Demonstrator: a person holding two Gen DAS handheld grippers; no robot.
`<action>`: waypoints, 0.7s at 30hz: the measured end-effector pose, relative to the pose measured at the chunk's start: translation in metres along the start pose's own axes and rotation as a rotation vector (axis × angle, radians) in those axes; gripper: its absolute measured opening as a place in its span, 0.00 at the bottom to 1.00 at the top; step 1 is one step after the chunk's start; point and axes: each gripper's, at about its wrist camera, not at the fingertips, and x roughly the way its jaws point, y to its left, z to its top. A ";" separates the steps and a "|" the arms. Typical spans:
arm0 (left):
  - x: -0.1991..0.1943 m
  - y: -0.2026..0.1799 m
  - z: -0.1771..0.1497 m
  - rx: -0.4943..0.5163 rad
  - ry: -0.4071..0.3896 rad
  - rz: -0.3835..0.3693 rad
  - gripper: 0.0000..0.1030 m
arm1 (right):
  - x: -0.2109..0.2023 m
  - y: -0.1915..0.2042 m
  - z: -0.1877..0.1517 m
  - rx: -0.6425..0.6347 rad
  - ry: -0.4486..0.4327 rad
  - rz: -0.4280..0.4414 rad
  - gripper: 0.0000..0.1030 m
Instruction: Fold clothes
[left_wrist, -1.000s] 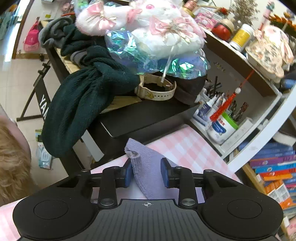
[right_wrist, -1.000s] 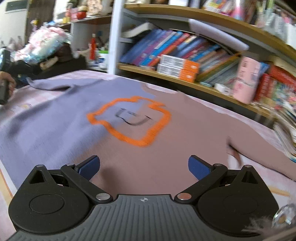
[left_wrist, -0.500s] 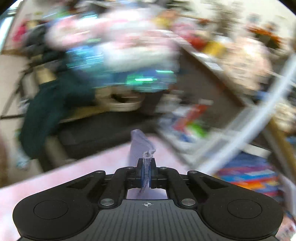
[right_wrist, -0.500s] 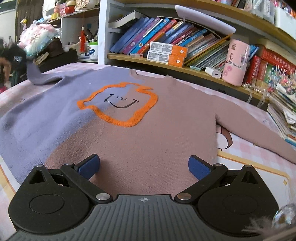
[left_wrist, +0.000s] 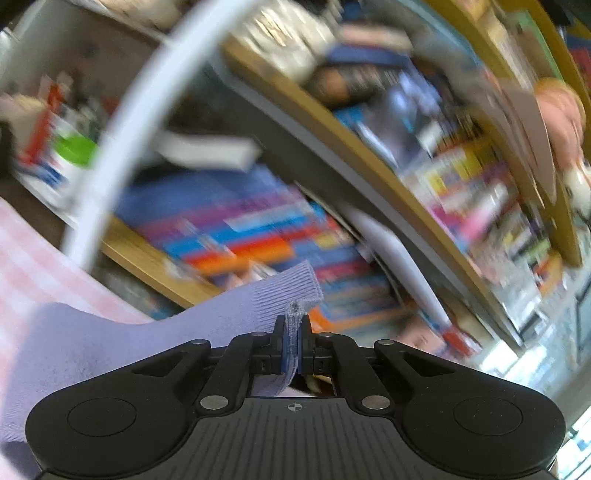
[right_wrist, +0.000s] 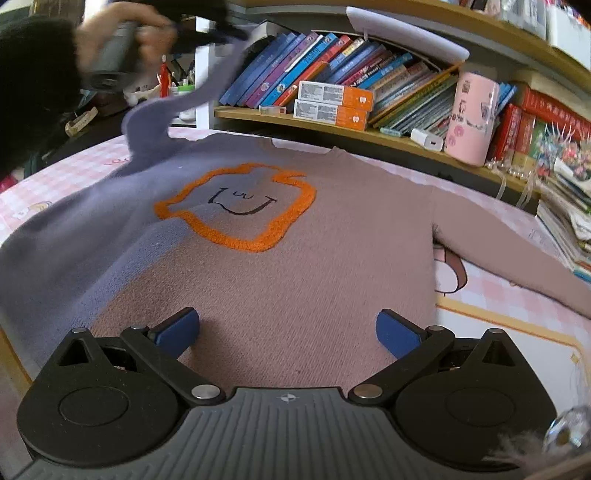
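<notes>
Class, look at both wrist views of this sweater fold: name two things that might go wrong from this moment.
1. The left gripper pinches only the thin edge of the sleeve cuff; the knit may slip out mid-swing.
2. The right gripper hangs open above the sweater, holding nothing down, so lifting the sleeve might drag the body and wrinkle it.

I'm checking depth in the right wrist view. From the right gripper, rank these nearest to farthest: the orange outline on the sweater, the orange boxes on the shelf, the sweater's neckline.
1. Orange outline, on the sweater chest, just ahead of the right gripper.
2. Neckline, at the sweater's far edge.
3. Orange boxes, on the shelf behind, farthest.
</notes>
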 end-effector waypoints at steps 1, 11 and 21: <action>0.012 -0.008 -0.009 0.003 0.022 -0.017 0.03 | 0.000 -0.001 0.000 0.005 0.002 0.004 1.00; 0.048 -0.032 -0.076 0.026 0.268 -0.115 0.24 | 0.000 -0.001 0.000 0.017 0.002 0.015 1.00; -0.084 0.013 -0.074 0.324 0.246 0.132 0.54 | 0.001 -0.002 0.000 0.018 0.005 0.018 1.00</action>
